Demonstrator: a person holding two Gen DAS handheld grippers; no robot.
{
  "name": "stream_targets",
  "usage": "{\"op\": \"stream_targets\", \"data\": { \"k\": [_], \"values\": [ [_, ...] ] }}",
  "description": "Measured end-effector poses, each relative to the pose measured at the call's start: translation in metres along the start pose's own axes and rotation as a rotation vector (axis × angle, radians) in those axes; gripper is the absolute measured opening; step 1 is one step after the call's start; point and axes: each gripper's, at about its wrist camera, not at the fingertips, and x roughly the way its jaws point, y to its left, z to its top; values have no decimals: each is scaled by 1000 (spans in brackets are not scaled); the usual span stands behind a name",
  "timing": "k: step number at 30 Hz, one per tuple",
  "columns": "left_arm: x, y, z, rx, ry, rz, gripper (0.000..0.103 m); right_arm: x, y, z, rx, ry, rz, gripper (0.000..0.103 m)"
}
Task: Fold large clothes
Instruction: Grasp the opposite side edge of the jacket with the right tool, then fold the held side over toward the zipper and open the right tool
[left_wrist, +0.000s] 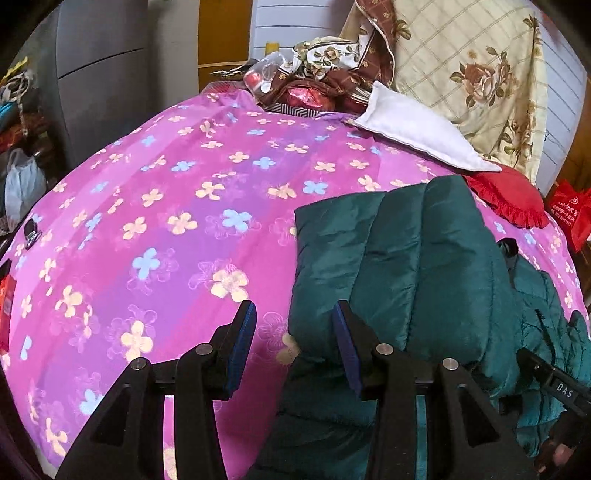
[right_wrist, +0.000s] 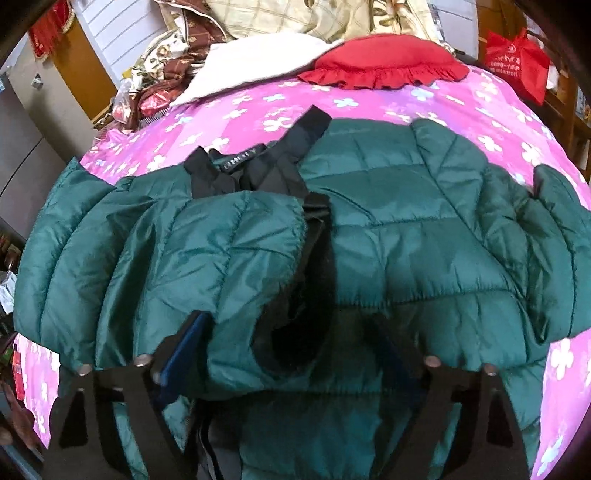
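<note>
A dark green puffer jacket (right_wrist: 388, 229) with a black lining lies on a pink flowered bedspread (left_wrist: 166, 221). In the left wrist view the jacket (left_wrist: 406, 258) lies at the right. My left gripper (left_wrist: 293, 321) is open over the jacket's left edge, one finger above the bedspread and the other against the green fabric. My right gripper (right_wrist: 291, 332) has its jaws spread wide, with a green sleeve end (right_wrist: 236, 277) bunched between them. Its right finger is mostly hidden under the fabric.
A white pillow (left_wrist: 417, 136), a red frilled cushion (right_wrist: 384, 62) and a heap of flowered bedding (left_wrist: 461, 74) lie at the head of the bed. A red bag (right_wrist: 517, 59) stands at the right. Grey cabinets (left_wrist: 99, 74) stand at the left.
</note>
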Motion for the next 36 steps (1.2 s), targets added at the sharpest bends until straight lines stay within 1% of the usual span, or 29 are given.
{"op": "stream_targets", "data": {
  "k": [1,2,4,7,12,18,24,27,31,33,34,35,36],
  "values": [
    [1,-2,-1,1,2,1,21,-1,2,0,-13,-9,6,69],
    [2,-2,-1,0,5,0,21,-1,4,1,-26,-14,17,55],
    [3,-4,-1,0,11,-5,21,-3,7,2,-45,-23,41,37],
    [0,-10,-1,16,7,-5,21,-11,10,3,-77,-52,25,24],
    [-5,-17,3,26,-9,-13,21,-38,2,7,-114,-148,-37,21],
    [-1,-33,4,49,-9,-16,21,-62,-28,26,-90,-212,-123,20],
    [17,-50,-1,82,26,-6,21,-55,-60,35,-70,-207,-194,18],
    [29,-58,-6,102,50,4,21,-41,-74,39,-47,-191,-218,17],
    [33,-64,-9,118,49,20,21,-18,-85,42,-28,-171,-243,18],
    [31,-64,-8,123,54,20,21,-10,-85,43,-41,-168,-258,21],
    [29,-64,-6,122,55,14,21,-9,-85,44,-47,-163,-267,33],
    [25,-62,-5,116,49,6,21,-11,-86,44,-47,-155,-282,41],
    [22,-61,-3,110,41,0,21,-18,-88,44,-36,-161,-281,44]
  ]
}}
